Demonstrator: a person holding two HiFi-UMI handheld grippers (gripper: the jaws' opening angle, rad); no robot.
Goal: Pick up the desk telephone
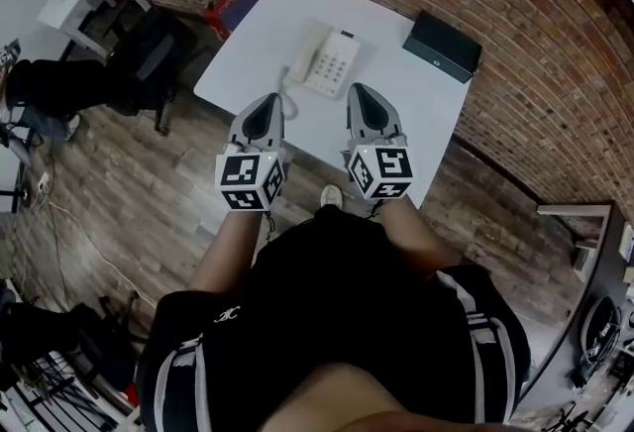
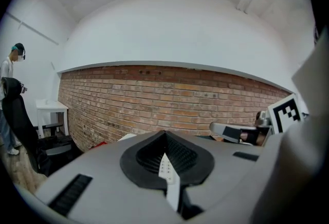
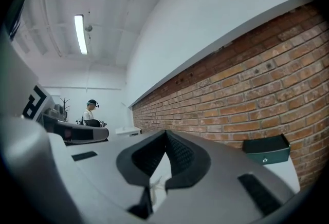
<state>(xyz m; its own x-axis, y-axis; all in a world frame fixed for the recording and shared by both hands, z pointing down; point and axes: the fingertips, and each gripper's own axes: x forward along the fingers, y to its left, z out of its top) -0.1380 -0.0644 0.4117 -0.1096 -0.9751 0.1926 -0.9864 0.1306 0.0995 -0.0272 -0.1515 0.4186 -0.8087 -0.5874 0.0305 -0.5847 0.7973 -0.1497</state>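
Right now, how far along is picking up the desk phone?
Done: nothing; the desk telephone rests on the white table. In hand: left claw and right claw hover shut and empty just short of it. Remaining: open, grip and lift it.

The white corded desk telephone (image 1: 327, 61) lies flat with its keypad facing up and its handset seated in the cradle, just ahead of and between the left gripper (image 1: 269, 103) and the right gripper (image 1: 360, 91).

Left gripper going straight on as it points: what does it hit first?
Likely the white push-button desk telephone: its keypad shows right beyond the left gripper's shut tips. Clearance above it is unclear.
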